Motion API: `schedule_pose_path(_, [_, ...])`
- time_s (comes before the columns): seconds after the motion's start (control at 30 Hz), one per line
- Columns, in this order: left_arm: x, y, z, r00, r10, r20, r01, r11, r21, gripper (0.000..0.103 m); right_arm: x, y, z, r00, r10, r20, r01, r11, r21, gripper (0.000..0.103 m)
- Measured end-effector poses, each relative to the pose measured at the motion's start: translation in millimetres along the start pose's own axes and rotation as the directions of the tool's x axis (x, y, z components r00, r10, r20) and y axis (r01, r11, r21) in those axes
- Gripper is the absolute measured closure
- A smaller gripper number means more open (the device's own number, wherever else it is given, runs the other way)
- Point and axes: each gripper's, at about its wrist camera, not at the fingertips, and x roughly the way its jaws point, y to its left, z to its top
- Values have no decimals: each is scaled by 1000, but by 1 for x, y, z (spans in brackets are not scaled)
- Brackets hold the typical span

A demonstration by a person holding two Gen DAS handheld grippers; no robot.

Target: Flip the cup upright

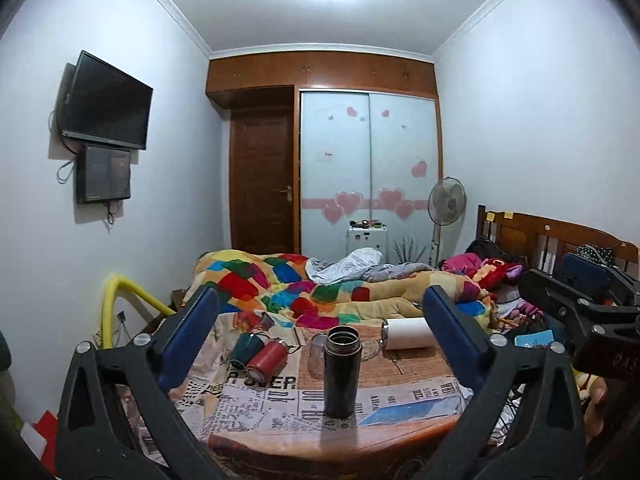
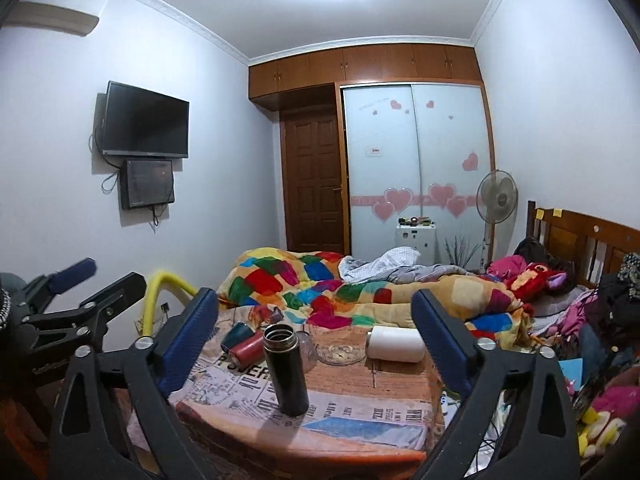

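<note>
Black flask (image 1: 342, 372) stands upright on the counter (image 1: 404, 432); right wrist view alone shows a glass ashtray (image 2: 341, 354) behind it. Both grippers' jaws spread, empty.

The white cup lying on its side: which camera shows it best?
The right wrist view. There the white cup shows nearly whole, between the open fingers. In the left wrist view the same cup is partly hidden behind a blue finger.

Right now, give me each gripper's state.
Left gripper: open, holding nothing.
Right gripper: open, holding nothing.
</note>
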Motion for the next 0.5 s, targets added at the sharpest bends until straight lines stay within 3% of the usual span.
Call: schedule_pose_path(0.5, [-13, 4, -4, 1000, 25, -1, -25, 1000, -12, 0, -10, 0, -4, 1000, -9, -13, 9, 1000, -13, 0])
